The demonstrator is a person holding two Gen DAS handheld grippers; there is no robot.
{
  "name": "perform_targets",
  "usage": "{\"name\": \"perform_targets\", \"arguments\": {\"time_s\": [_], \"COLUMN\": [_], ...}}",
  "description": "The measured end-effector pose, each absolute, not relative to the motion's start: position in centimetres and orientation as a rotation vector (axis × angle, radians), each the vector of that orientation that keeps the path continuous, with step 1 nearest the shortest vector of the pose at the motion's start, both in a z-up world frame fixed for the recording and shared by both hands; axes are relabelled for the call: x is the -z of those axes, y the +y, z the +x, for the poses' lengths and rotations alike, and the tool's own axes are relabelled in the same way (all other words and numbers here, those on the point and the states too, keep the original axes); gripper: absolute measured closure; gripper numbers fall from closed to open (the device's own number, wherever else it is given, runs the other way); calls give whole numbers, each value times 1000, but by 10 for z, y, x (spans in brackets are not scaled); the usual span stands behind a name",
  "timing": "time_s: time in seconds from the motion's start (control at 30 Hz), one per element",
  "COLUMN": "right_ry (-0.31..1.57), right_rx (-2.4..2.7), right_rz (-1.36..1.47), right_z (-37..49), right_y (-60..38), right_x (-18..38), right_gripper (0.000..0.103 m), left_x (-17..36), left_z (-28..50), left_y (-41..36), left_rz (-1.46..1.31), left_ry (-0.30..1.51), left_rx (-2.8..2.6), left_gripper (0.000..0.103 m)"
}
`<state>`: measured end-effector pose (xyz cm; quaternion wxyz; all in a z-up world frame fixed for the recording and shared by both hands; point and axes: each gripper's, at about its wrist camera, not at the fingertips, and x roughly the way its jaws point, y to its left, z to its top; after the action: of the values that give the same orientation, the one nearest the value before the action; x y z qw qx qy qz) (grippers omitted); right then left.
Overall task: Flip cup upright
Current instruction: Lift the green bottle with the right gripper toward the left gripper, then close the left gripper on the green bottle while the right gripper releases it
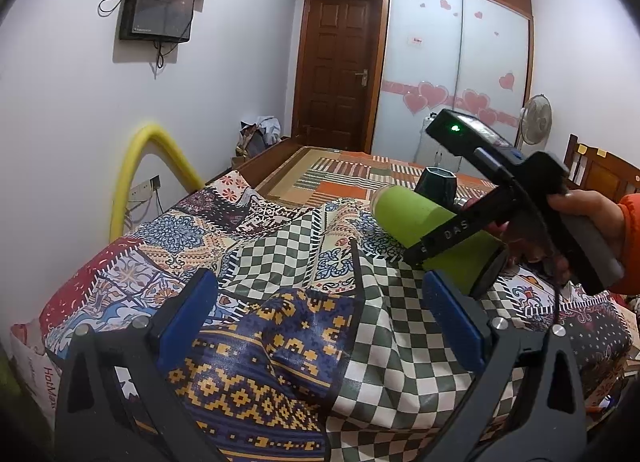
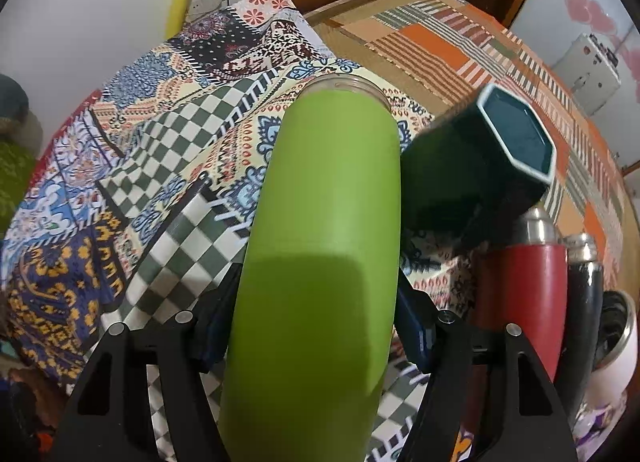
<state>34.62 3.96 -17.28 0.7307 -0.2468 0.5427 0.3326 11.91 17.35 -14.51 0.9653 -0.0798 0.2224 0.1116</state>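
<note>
Green cup [image 2: 320, 230] is clamped between my right gripper [image 1: 452, 250] fingers, lifted off the patchwork cloth [image 1: 280, 262], lying roughly horizontal, clear rim pointing away. Left gripper [image 1: 320, 314] hangs released, holding nothing. Grasp and lift look done; rotating upright and setting down remain, I'd say.
</note>
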Motion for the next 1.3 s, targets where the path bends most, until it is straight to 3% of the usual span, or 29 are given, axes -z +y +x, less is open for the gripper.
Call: {"name": "perform_targets", "arguments": {"time_s": [0.57, 1.3], "right_ry": [1126, 1190], "right_rx": [-751, -703], "right_rz": [-504, -426], "right_z": [285, 269], "right_y": [-34, -85], "right_x": [138, 179], "right_gripper": [38, 37], "left_x": [122, 135], "left_z": [116, 134], "left_y": [131, 78], "left_rz": [-126, -76], "left_ry": [433, 528], "left_rx": [-156, -96], "left_gripper": [0, 0]}}
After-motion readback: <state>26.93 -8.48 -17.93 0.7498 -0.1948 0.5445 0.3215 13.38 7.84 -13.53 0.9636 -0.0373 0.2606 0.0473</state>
